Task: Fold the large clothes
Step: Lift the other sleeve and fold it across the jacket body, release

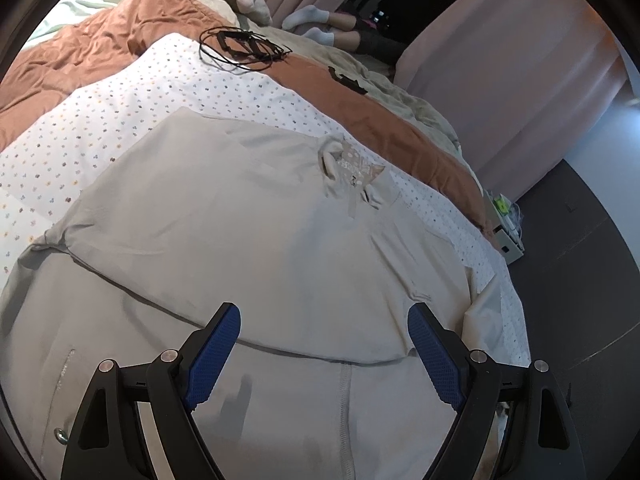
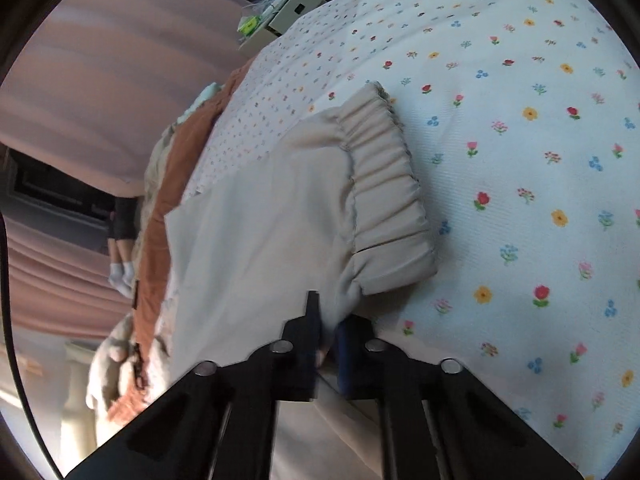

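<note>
A large beige jacket [image 1: 256, 216] lies spread on a floral bedsheet [image 1: 132, 92], collar [image 1: 352, 172] toward the far side, its upper part folded over the lower part. My left gripper [image 1: 324, 320] is open and empty, hovering just above the fold line. In the right wrist view, my right gripper [image 2: 328, 320] is shut on the jacket's sleeve [image 2: 260, 240] close to its ribbed cuff [image 2: 384, 192], which lies on the floral sheet [image 2: 520, 160].
A coil of black cable [image 1: 244, 46] and a small black object [image 1: 348, 78] lie on the bed's far side. An orange-brown quilt [image 1: 100, 40] and pillows border the sheet. Pink curtains [image 1: 520, 80], a person's socked feet [image 1: 312, 20] and a box of items [image 1: 506, 220] on the dark floor.
</note>
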Motion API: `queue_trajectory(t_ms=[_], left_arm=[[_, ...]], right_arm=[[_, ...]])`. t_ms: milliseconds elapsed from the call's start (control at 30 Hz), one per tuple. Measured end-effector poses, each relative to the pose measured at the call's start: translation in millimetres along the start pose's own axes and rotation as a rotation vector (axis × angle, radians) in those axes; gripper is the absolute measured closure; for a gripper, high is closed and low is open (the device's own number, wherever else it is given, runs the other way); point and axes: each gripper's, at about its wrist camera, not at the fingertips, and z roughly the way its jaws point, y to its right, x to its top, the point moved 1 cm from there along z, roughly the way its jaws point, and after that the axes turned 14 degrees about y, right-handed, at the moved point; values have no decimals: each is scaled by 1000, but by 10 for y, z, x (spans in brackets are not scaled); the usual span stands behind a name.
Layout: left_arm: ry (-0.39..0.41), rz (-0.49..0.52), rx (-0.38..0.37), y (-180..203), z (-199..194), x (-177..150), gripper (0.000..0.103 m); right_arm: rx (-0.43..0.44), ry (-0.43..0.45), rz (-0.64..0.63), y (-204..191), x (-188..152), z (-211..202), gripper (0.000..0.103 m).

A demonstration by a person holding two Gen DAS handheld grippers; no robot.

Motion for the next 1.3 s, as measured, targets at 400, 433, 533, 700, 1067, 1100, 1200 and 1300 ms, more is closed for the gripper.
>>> queue_trajectory(t_ms=[400, 433, 533, 700, 1067, 1100, 1200, 1300], left_arm=[[67, 16, 51, -290, -387, 218, 16], [74, 22, 54, -322, -428, 242, 16], [83, 31, 75, -463, -513, 290, 16], [75, 17, 95, -745, -625, 372, 16], [108, -96, 136, -1327, -848, 620, 16], [111, -102, 141, -1366, -864, 636, 16], [120, -125, 151, -1470, -898, 666, 16], [124, -147, 164, -1552, -912, 693, 16]], right_arm=[[302, 158, -192, -872, 25, -632, 99], [320, 165, -212, -962, 4, -680, 99], [386, 157, -267, -1274, -138, -754, 99], [461, 107, -349, -1731, -493, -794, 99], [577, -14, -505, -2607, -1416, -691, 99], [582, -27, -520, -2665, -1513, -669, 99], [602, -70, -577, -2847, -1837, -572, 99], [616, -131, -648, -2962, -2218, -454, 99]])
